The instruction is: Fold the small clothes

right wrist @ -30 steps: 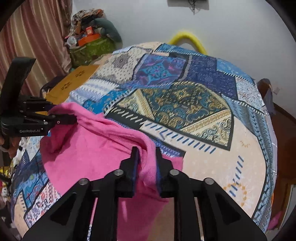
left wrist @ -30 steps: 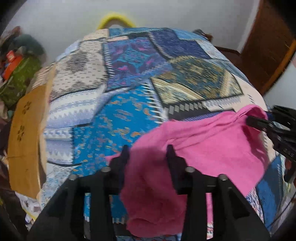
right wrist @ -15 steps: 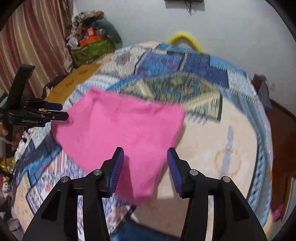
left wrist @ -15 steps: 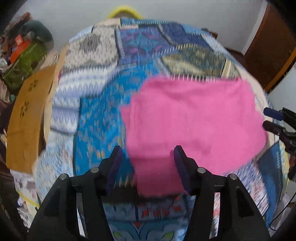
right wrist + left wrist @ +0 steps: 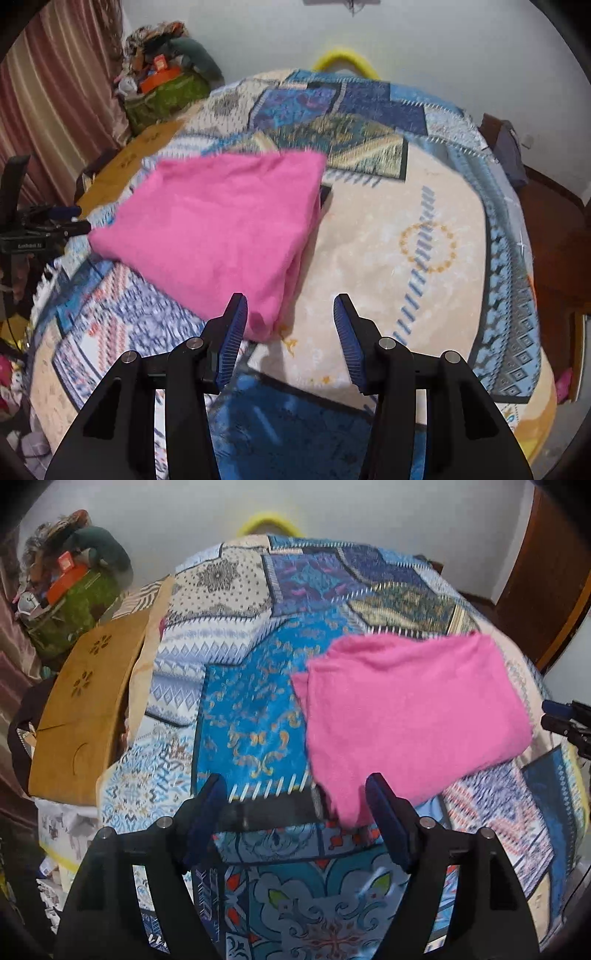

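Pink cloth (image 5: 410,716) lies folded into a rough rectangle on the bed (image 5: 251,709), soft and fleecy, with doubled layers showing along its right-hand fold in the right wrist view (image 5: 221,225). It rests toward the near side of the bed, and neither gripper touches it.

Left gripper (image 5: 295,805) hangs over the near edge of the bed with its jaws spread wide and nothing between them; its blue ribbed pads (image 5: 388,823) face each other, and the near corner of the cloth sits just ahead of the right-hand finger. Right gripper (image 5: 290,328) is likewise wide apart and holds nothing, with the near corner of the cloth just beside its left-hand pad (image 5: 232,339).

A patchwork bedspread covers the bed, printed in blocks of blue, cream, purple and gold with diamond and scroll patterns. At the left edge of the bed lies a flat brown board (image 5: 85,709) with flower-shaped cutouts. Beyond it, by the far left corner, a green bag (image 5: 166,96) is heaped with mixed things. A striped pinkish curtain (image 5: 55,96) hangs at the left, a plain pale wall (image 5: 406,33) stands behind, a yellow curved rim (image 5: 347,59) peeks over the far edge, and dark wooden furniture (image 5: 546,572) stands to the right.
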`<state>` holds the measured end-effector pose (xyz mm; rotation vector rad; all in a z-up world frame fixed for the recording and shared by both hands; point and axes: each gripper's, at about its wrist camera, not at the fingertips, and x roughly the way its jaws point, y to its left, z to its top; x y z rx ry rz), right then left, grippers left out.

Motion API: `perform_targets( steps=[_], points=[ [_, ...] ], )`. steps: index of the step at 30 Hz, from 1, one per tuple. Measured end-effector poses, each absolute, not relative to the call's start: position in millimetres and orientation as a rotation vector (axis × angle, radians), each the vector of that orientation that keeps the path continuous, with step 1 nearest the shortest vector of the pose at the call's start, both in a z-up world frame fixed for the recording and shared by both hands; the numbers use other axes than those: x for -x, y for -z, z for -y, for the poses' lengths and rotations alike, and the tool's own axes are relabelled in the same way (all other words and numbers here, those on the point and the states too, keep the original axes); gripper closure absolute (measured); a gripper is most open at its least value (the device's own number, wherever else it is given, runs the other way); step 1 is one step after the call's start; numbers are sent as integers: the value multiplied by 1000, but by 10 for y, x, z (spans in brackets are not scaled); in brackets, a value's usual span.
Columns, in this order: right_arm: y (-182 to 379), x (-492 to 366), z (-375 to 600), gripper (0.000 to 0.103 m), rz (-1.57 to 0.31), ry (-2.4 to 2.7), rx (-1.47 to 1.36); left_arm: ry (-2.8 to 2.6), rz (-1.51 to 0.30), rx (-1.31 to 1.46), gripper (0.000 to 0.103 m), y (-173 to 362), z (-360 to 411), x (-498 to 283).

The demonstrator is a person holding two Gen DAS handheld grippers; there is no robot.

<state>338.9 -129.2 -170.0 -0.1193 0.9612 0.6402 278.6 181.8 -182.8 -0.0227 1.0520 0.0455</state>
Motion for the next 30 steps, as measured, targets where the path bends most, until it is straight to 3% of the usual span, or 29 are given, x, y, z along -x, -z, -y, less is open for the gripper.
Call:
perform_targets(
  steps=[2, 15, 17, 19, 20, 21, 22, 23, 25, 30],
  points=[
    [1645, -3416, 1267, 42, -940, -633, 92, -29, -1050, 55, 26, 1817, -1812, -2864],
    [2124, -3814, 973, 42, -1048, -657, -65, 84, -1131, 268, 26, 2392, -1743, -3493],
    [2195, -3849, 953, 40, -1065, -685, -110, 117, -1111, 247, 29, 2389, -1684, -3533],
    [2216, -3852, 941, 41, -1063, -696, -135, 136, -1101, 267, 41, 2397, -1679, -3561],
    [2217, -3852, 937, 44, -1060, -699, -138, 145, -1094, 282, 45, 2402, -1678, -3570],
    [2219, -3847, 931, 47, -1058, -702, -140, 147, -1088, 294, 57, 2400, -1683, -3571],
    [2220, -3840, 918, 55, -1059, -706, -133, 145, -1088, 309, 69, 2402, -1690, -3580],
    [2215, -3835, 906, 66, -1060, -711, -128, 136, -1095, 319, 72, 2410, -1698, -3589],
    [2206, -3840, 894, 78, -1072, -729, -139, 105, -1101, 333, 85, 2401, -1718, -3595],
    [2034, -3727, 844, 86, -1039, -732, -98, 79, -1061, 312, 89, 2179, -1720, -3423]
  ],
)
